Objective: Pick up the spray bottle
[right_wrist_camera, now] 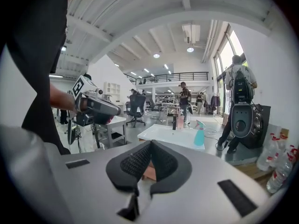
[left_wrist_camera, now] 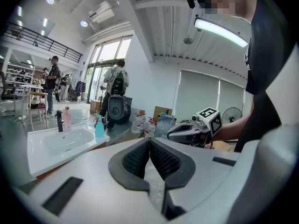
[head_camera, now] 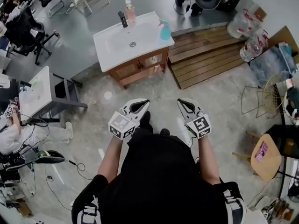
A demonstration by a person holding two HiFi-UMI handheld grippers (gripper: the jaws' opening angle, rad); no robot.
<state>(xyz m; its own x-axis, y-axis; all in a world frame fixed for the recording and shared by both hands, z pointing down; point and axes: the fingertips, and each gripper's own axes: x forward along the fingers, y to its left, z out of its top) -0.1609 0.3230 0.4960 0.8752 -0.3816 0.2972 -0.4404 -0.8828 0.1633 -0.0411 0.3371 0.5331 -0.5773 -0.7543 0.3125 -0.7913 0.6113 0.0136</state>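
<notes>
The teal spray bottle [head_camera: 164, 31] stands upright at the right rim of a white sink top [head_camera: 112, 50]; it also shows as the spray bottle [left_wrist_camera: 99, 128] and the spray bottle [right_wrist_camera: 199, 135] in the two gripper views. My left gripper [head_camera: 144, 101] and my right gripper [head_camera: 180, 101] are held side by side in front of the person's body, well short of the sink. Both are shut with nothing between their pads. In the left gripper view the left gripper [left_wrist_camera: 149, 140] has its jaws touching, and the right gripper [right_wrist_camera: 150, 143] looks the same in its own view.
A black tap [head_camera: 122, 18] and a pink soap bottle [head_camera: 130, 11] stand at the sink's back. The sink sits on a wooden cabinet [head_camera: 139, 65] beside a wooden platform [head_camera: 210, 55]. A white table [head_camera: 35, 94] is left; large water bottles [head_camera: 247, 31] and a wire chair [head_camera: 261, 99] are right.
</notes>
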